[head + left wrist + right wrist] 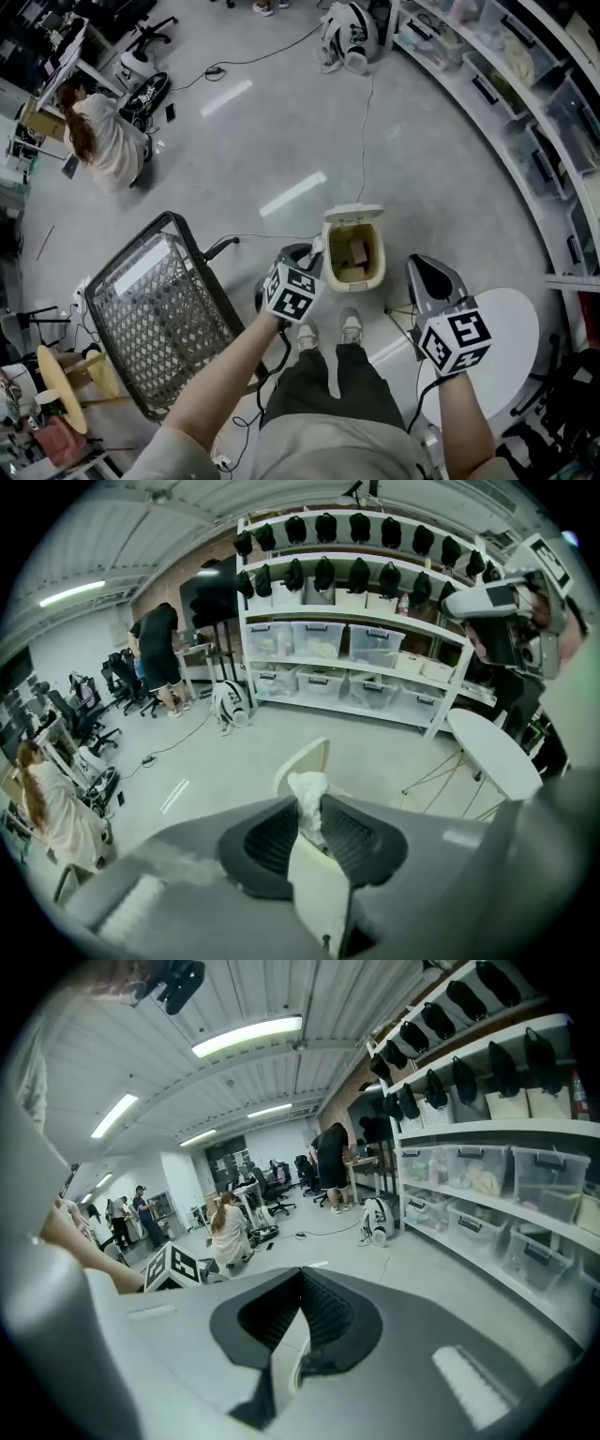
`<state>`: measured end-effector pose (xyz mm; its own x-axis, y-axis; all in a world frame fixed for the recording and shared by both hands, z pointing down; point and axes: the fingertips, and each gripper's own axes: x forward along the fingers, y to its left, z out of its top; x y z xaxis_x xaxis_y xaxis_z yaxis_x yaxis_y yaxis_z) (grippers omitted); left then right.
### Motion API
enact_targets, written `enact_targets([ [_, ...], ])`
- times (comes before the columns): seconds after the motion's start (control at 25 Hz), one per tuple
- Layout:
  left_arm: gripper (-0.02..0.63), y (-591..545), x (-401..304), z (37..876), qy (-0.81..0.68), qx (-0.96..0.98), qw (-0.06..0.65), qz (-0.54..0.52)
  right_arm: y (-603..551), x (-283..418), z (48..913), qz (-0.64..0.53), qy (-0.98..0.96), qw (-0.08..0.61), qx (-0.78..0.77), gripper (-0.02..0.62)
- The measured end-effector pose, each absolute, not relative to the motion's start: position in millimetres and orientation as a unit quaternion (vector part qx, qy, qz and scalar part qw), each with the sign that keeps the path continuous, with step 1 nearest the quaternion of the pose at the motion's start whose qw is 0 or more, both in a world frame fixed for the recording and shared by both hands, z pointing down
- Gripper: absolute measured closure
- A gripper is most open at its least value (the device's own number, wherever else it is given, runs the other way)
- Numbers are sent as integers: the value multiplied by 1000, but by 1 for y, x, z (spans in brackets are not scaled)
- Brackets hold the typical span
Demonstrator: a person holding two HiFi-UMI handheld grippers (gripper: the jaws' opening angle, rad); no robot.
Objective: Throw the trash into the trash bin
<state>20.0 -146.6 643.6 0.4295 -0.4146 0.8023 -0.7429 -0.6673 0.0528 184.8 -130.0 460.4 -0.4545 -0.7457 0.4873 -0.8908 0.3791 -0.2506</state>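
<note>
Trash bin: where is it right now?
Head view, centre: the trash bin stands open on the floor just ahead of the person's shoes, right of the wire basket.

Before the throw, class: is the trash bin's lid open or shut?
Open: the lid stands raised and the trash bin shows its inside.

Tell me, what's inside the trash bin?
A brownish scrap, maybe cardboard, lies inside the trash bin. The bin's near wall and the left gripper, holding white paper, hide part of the bottom.

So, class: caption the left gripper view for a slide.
Left tool grips crumpled white tissue, open trash bin just ahead.
</note>
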Motion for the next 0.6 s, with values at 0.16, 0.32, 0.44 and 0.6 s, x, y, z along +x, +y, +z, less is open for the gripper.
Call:
enact_targets([
  [0.16, 522, -145, 59, 686, -329, 820, 209, 419, -126, 213, 496, 265, -803, 154, 511, 592],
  [0.32, 522, -140, 80, 737, -306, 814, 212, 446, -122, 234, 533, 278, -785, 165, 528, 592],
  [0.44, 522, -136, 88, 771, -296, 809, 216, 459, -120, 240, 558, 288, -780, 170, 528, 592],
  [0.6, 522, -134, 101, 815, -283, 804, 225, 473, -119, 245, 592, 316, -771, 162, 528, 592],
])
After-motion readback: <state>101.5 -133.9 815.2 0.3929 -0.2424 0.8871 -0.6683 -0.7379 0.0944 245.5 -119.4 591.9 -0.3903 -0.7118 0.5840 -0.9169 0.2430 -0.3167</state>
